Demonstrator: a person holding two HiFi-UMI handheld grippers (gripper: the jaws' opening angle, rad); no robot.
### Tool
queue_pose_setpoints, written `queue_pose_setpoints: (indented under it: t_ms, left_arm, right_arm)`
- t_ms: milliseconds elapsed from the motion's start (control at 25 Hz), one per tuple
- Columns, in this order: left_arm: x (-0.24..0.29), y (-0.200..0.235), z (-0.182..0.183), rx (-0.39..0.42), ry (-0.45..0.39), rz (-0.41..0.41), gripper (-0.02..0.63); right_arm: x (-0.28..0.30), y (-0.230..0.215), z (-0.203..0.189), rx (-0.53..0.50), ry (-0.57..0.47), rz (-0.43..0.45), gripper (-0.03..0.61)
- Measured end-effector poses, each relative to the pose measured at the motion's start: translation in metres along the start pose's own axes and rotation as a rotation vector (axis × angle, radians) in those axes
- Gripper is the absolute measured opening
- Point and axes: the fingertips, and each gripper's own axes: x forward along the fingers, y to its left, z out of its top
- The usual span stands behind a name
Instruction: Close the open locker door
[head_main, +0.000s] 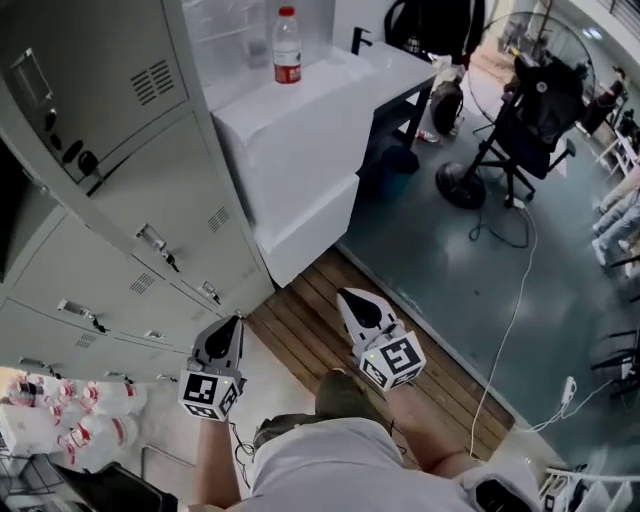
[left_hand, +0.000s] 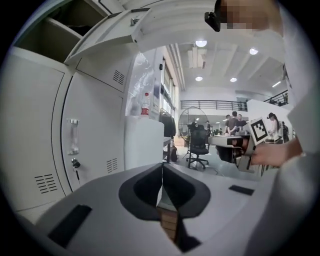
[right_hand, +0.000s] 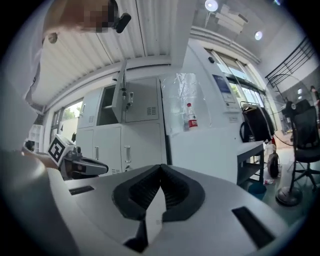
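Grey lockers (head_main: 150, 250) fill the left of the head view. One upper door (head_main: 100, 90) stands swung out, with a dark opening (head_main: 8, 210) beside it. That open door (left_hand: 112, 30) hangs overhead in the left gripper view, and the right gripper view shows it edge-on (right_hand: 122, 97). My left gripper (head_main: 236, 322) (left_hand: 162, 165) is shut and empty, held near the lower lockers and apart from them. To its right, over the wooden strip, my right gripper (head_main: 345, 296) (right_hand: 160, 166) is also shut with nothing in it. Neither touches the door.
A white cabinet (head_main: 300, 150) with a water bottle (head_main: 287, 45) stands right of the lockers. Beyond it are an office chair (head_main: 530, 120) and a floor fan (head_main: 465, 180). A pack of bottles (head_main: 60, 420) lies at lower left. A white cable (head_main: 510, 330) crosses the floor.
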Motion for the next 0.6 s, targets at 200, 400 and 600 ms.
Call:
queue_pose_setpoints:
  t_ms: [200, 400, 600]
  left_arm:
    - [0.013, -0.001, 0.046, -0.019, -0.019, 0.167, 0.004]
    - [0.004, 0.008, 0.086, -0.006, -0.034, 0.292, 0.005]
    - [-0.016, 0.025, 0.123, 0.022, -0.085, 0.395, 0.005]
  right_arm:
    - [0.026, -0.023, 0.041, 0.007, -0.006, 0.157, 0.012]
    - [0.05, -0.025, 0.071, 0.024, -0.019, 0.251, 0.012]
    - [0.073, -0.016, 0.09, 0.017, -0.029, 0.328, 0.012]
